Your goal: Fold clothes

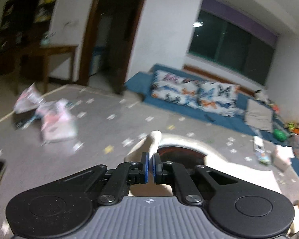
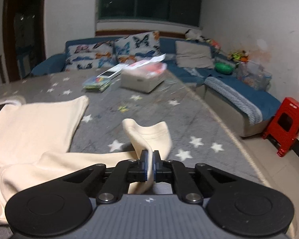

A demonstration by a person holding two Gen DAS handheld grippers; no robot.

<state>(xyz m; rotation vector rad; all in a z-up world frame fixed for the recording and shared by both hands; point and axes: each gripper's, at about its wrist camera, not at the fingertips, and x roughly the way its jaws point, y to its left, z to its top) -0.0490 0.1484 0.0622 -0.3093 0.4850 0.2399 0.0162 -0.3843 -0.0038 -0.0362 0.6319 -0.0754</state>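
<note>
- L gripper [image 1: 150,164]: tilted down over grey star-print mat [image 1: 101,135]; jaws together, blue pads pinched on a fold of cream garment [image 1: 152,139] that rises betw. them; view blurred.
- R gripper [image 2: 150,164]: also tilted down toward mat; jaws clamped on a cuff-like end of same cream garment [image 2: 37,123], cloth standing up just beyond the tips & hanging below them.
- Garment location: spread on mat, bulk lying to left in R wrist view, one flat panel reaching toward mat centre; dark-red neck lining seen just past L gripper tips.
- Count, grippers: 2, both closed on cloth.
- Count, cream garments: 1.
- Count, butterfly-print cushions [image 2: 113,53]: 2 on blue sofa [image 2: 189,71], plus 1 plain grey cushion [image 2: 195,53].
- Count, red plastic stool [image 2: 287,123]: 1, on bare floor beside sofa end, right of mat.
- Count, white box [image 2: 141,79]: 1 on far part of mat, w/ papers on top; small stack of flat items [image 2: 99,81] just beside it, no. unclear.
- Count, pink-white printed items [image 1: 55,119]: approx. 2 on mat in L wrist view, too blurred to ID.
- Green ball [image 2: 223,67]: 1 on sofa.
</note>
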